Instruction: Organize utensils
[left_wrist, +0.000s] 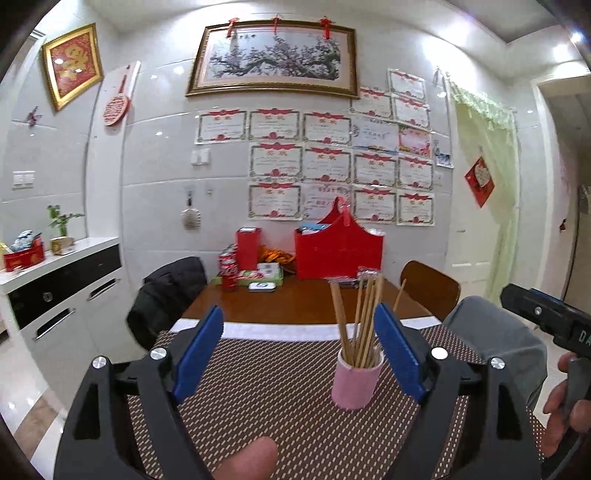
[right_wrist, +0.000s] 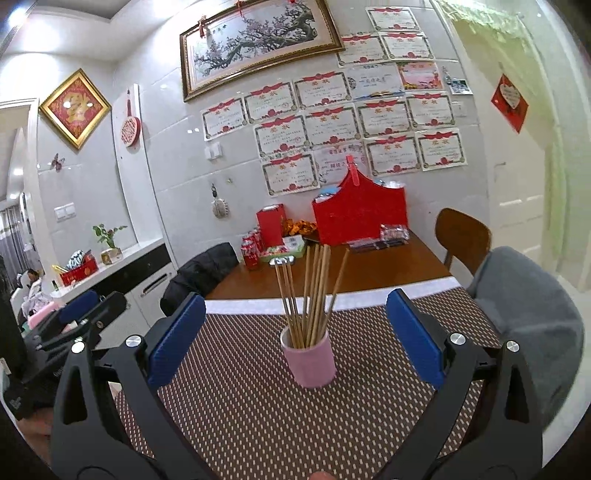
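A pink cup (left_wrist: 356, 382) stands upright on a brown woven placemat (left_wrist: 258, 387), with several wooden chopsticks (left_wrist: 360, 317) standing in it. My left gripper (left_wrist: 299, 314) hangs open above the mat, short of the cup; the cup shows just inside its right blue pad, and nothing is between the pads. In the right wrist view the same cup (right_wrist: 310, 360) and chopsticks (right_wrist: 314, 291) sit centred ahead of my right gripper (right_wrist: 295, 297), which is also open and holds nothing. The left gripper's body (right_wrist: 77, 306) shows at that view's left edge.
The mat lies on a wooden table (left_wrist: 288, 299) against a tiled wall. At the back stand a red basket (left_wrist: 338, 251), a red box and soda cans. A chair with grey cloth (left_wrist: 495, 332) is at the right, a black jacket (left_wrist: 166, 295) and white cabinet (left_wrist: 62, 295) at the left.
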